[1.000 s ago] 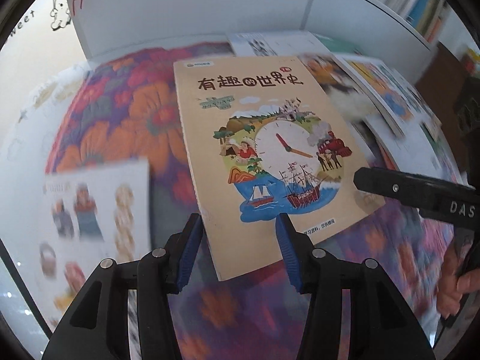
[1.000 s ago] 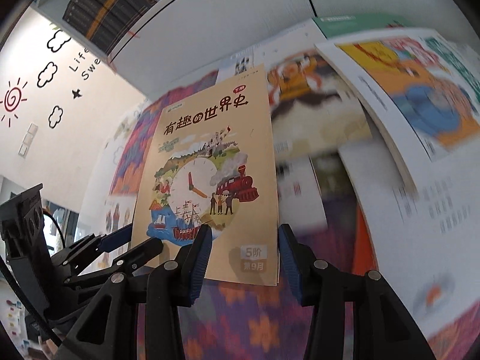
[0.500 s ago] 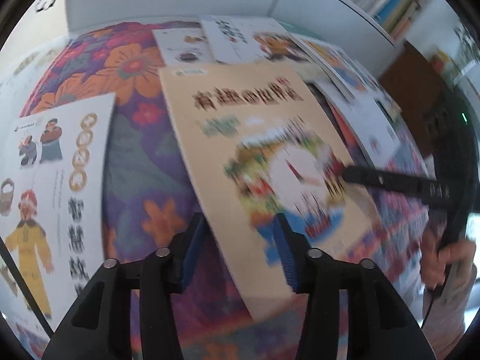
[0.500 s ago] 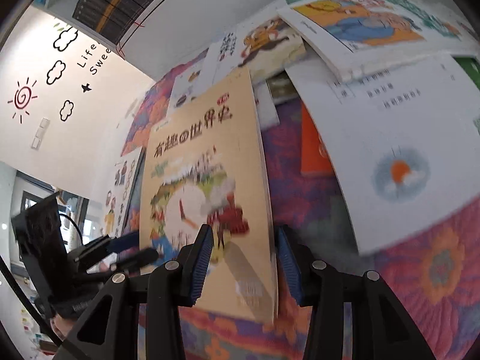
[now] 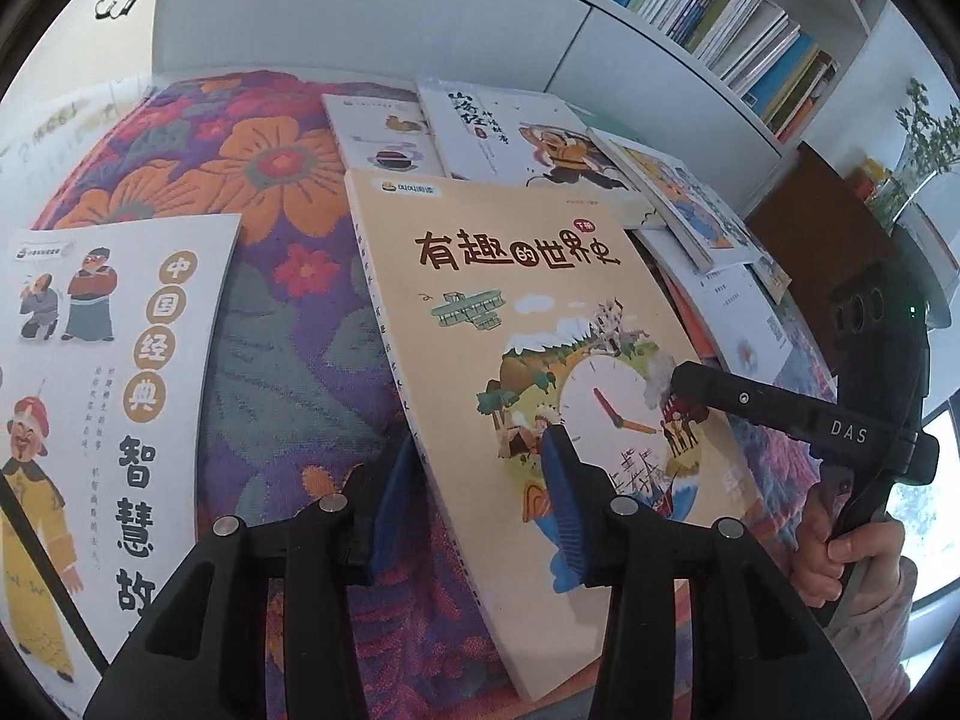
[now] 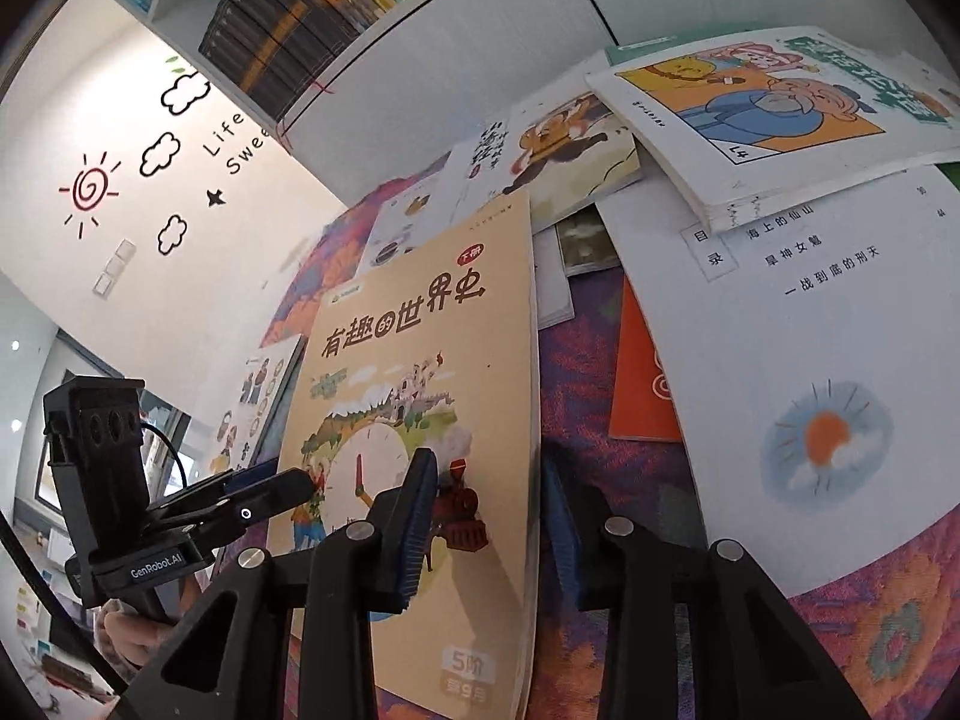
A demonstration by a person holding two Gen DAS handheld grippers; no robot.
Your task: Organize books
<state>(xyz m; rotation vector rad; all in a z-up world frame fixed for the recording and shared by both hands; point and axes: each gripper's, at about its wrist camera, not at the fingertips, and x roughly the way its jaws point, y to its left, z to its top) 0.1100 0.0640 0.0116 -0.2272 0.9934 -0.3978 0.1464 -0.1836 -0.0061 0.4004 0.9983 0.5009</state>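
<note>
Book in hand: a tan paperback history book with a clock and steam train on its cover, carried tilted over the flowered cloth, its far end low near the scattered books.
Left tongs: the left gripper straddles the book's spine edge at 6 o'clock in its own view; its jaws have just been closing and are narrow, one pad on the cover, the other under the edge, clamping the book.
Right tongs: the right gripper takes the opposite long edge, its jaws also just drawn in, one pad on the train picture and one behind the edge, gripping the same book.
Holder: a person's hand works the right handle at 4 o'clock in the left wrist view.
Set apart: a white picture book with cartoon figures lies alone at 9 o'clock from the tan book, possibly the start of a tidy pile.
Still loose: an overlapping heap of picture books, an open contents page and an orange booklet sprawl from 12 to 3 o'clock.
Shelving: a stocked bookshelf rises at 1 o'clock.
Progress: by appearances early, with one book in transit, perhaps one placed, and most of the heap unsorted.
</note>
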